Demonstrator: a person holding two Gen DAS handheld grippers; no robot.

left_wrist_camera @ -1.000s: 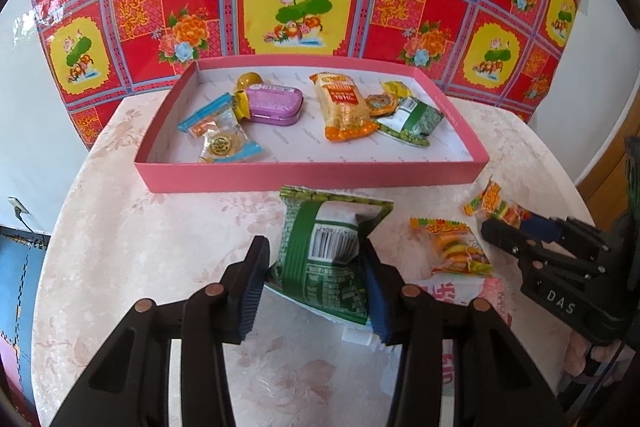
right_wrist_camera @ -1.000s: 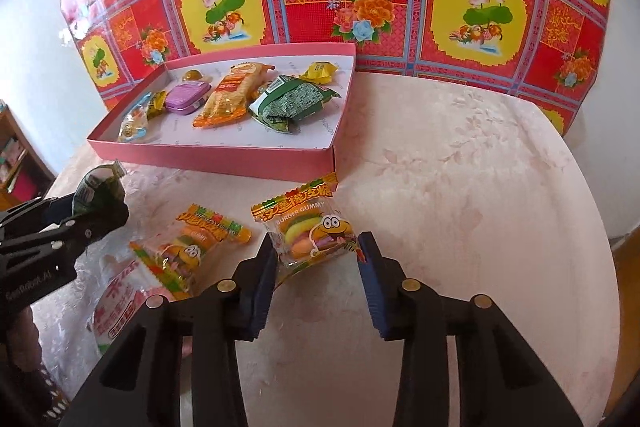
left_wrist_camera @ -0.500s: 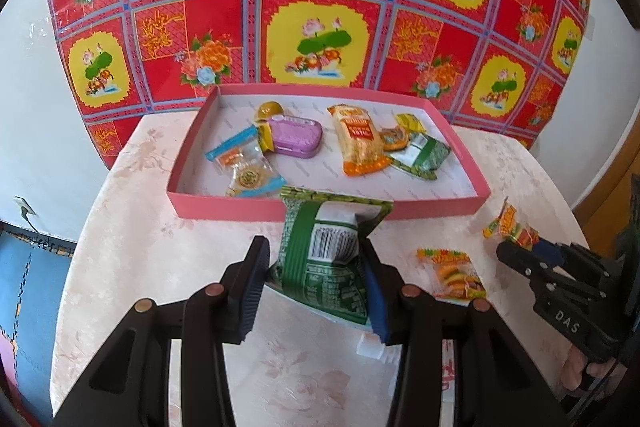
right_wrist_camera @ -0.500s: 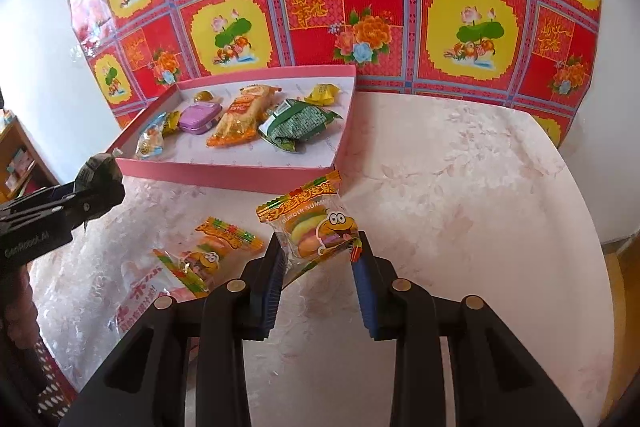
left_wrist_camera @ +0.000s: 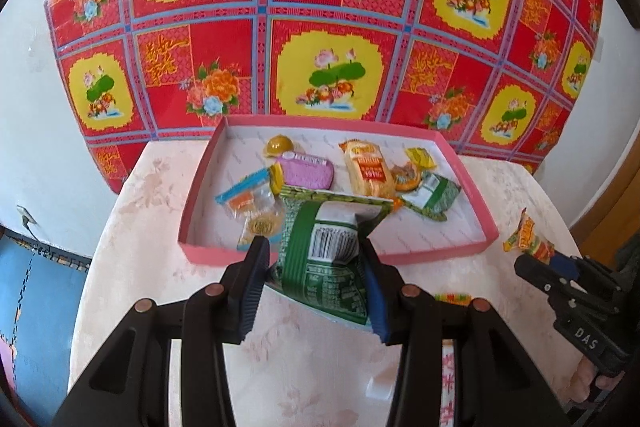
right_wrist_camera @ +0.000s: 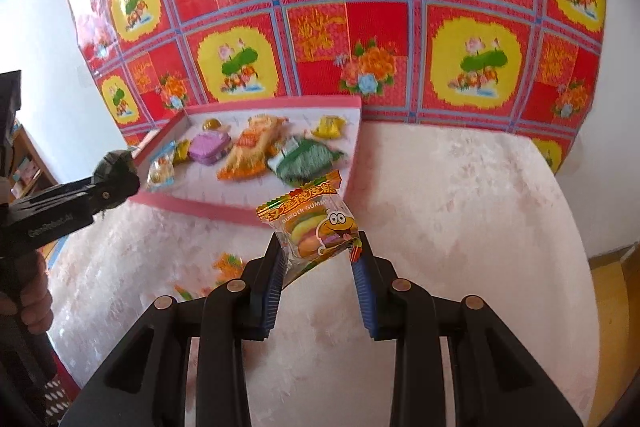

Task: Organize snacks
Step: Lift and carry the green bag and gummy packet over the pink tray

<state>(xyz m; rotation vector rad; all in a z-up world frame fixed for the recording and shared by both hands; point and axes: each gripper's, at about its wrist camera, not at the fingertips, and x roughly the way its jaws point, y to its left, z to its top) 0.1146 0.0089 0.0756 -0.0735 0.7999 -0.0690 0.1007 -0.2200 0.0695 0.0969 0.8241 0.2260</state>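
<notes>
My left gripper [left_wrist_camera: 314, 267] is shut on a green and white snack bag [left_wrist_camera: 326, 259], held above the table just in front of the pink tray [left_wrist_camera: 336, 257]. The tray holds several snacks: a purple tin [left_wrist_camera: 307, 174], an orange packet [left_wrist_camera: 366, 171], a green packet [left_wrist_camera: 434, 193]. My right gripper [right_wrist_camera: 322, 259] is shut on a burger gummy packet [right_wrist_camera: 320, 223], lifted off the tabletop near the tray's right corner [right_wrist_camera: 352, 167]. In the left wrist view the right gripper [left_wrist_camera: 540, 261] shows at the right edge with the gummy packet [left_wrist_camera: 526, 239] in it.
A second gummy packet [right_wrist_camera: 228, 265] lies on the pale marbled table [right_wrist_camera: 460, 195] under the right gripper. A pink-printed bag [left_wrist_camera: 450, 383] lies near the front. A red floral cloth [left_wrist_camera: 328, 7] hangs behind. A hand [right_wrist_camera: 32, 303] holds the left gripper [right_wrist_camera: 116, 175].
Both grippers rose with their packets; the tray now sits lower and farther off in both views. The right jaws closed onto the gummy packet and lifted it off the table.
</notes>
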